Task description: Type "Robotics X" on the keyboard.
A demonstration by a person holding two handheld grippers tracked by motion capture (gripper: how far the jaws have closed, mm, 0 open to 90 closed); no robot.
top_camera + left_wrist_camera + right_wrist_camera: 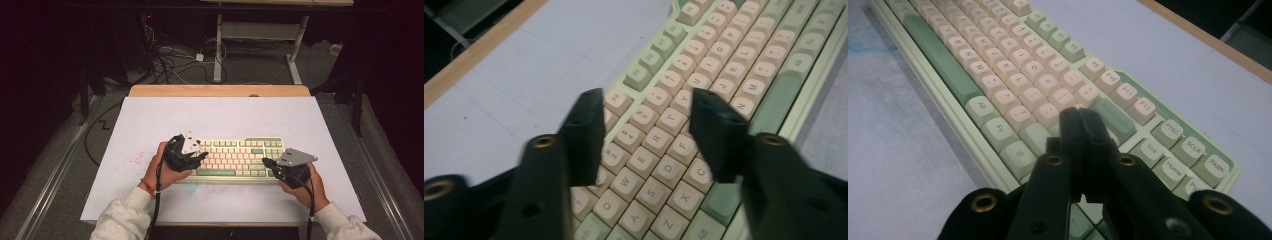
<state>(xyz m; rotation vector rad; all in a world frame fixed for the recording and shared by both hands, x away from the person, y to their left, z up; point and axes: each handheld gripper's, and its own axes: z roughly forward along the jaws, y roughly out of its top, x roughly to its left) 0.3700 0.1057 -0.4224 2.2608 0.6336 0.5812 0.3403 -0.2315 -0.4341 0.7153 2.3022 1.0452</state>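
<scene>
Keyboard [235, 158], cream and sage-green, lies lengthwise at the near middle of a white counter [150, 120], between a person's two hands. Each hand holds a black two-jaw gripper. The left gripper [200, 156] hovers over the keyboard's left end; in the left gripper view its jaws stand partly apart, with nothing between them, and the letter keys [659, 145] show in the gap. The right gripper [266, 162] sits at the keyboard's right end; in the right gripper view its jaws are pressed together into one blunt tip, holding nothing, above the keys just left of the navigation cluster [1178, 150].

The work appears to be pressing keys. To do it well, the closed right tip should come straight down on the centre of a single cap, so it does not catch a neighbour. The left jaws, being apart, would likely straddle or strike two keys; narrowing them first would probably help.

Around the keyboard the counter shows faint red speckles [134, 160] at the near left and a wooden strip [220, 90] along its far edge. Beyond it, cables [170, 62] trail across the floor. Nothing stands between the grippers and the keys.
</scene>
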